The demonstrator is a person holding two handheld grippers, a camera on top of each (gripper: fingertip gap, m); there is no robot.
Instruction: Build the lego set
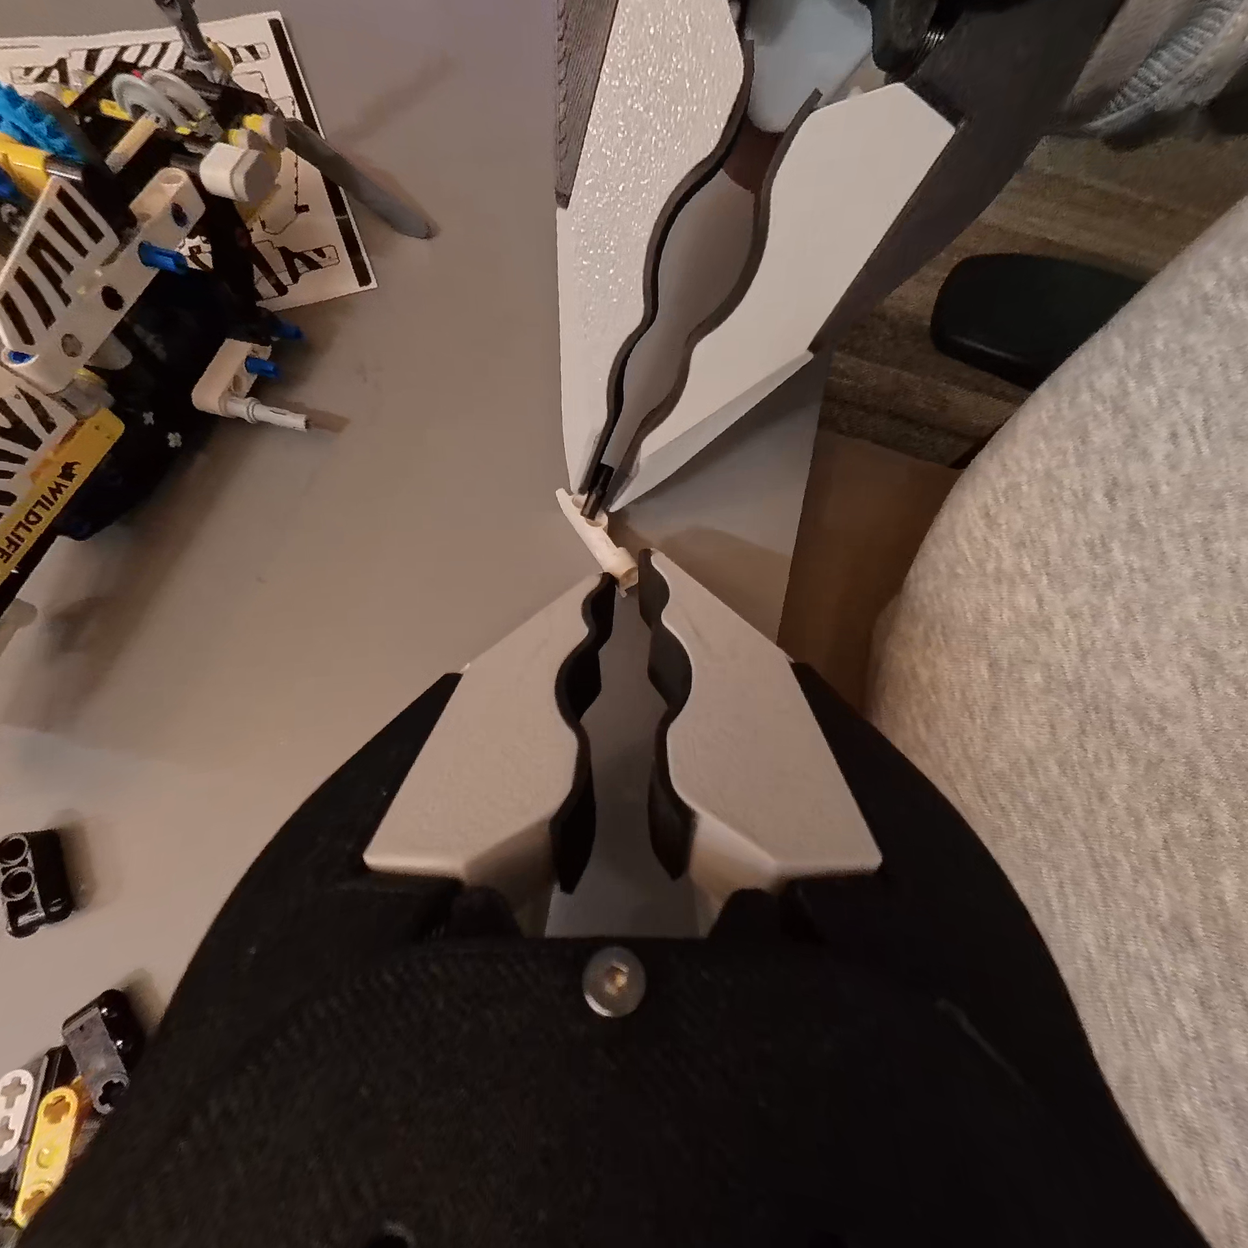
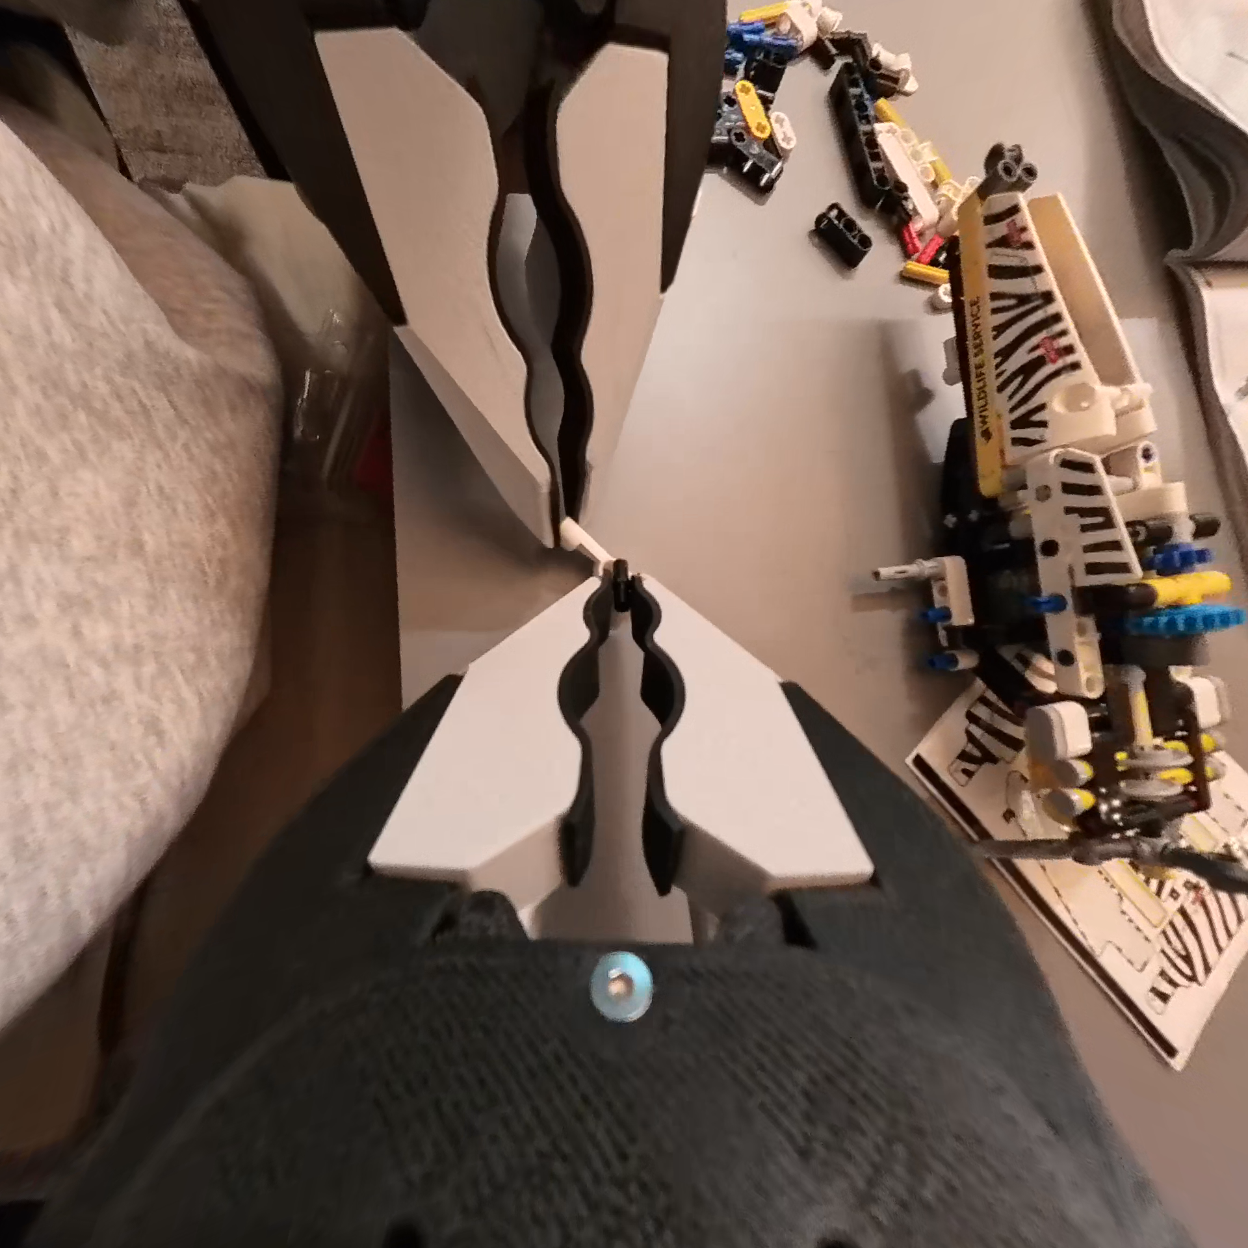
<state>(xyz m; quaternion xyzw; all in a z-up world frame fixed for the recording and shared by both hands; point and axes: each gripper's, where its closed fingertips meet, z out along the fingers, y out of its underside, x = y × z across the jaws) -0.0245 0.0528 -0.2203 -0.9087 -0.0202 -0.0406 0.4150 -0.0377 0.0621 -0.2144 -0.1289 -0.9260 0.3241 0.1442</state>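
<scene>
Left wrist view, white piece (image 1: 603,540) pinched in tool (image 1: 625,586)

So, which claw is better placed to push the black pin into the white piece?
Right claw: it is shut on the black pin, already at the white piece that the left claw holds.

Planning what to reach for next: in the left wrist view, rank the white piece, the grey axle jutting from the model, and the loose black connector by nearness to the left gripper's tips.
1. White piece, pinched at the left gripper tips.
2. Grey axle, left, on the model's near side.
3. Black connector, far left, lower edge.
</scene>
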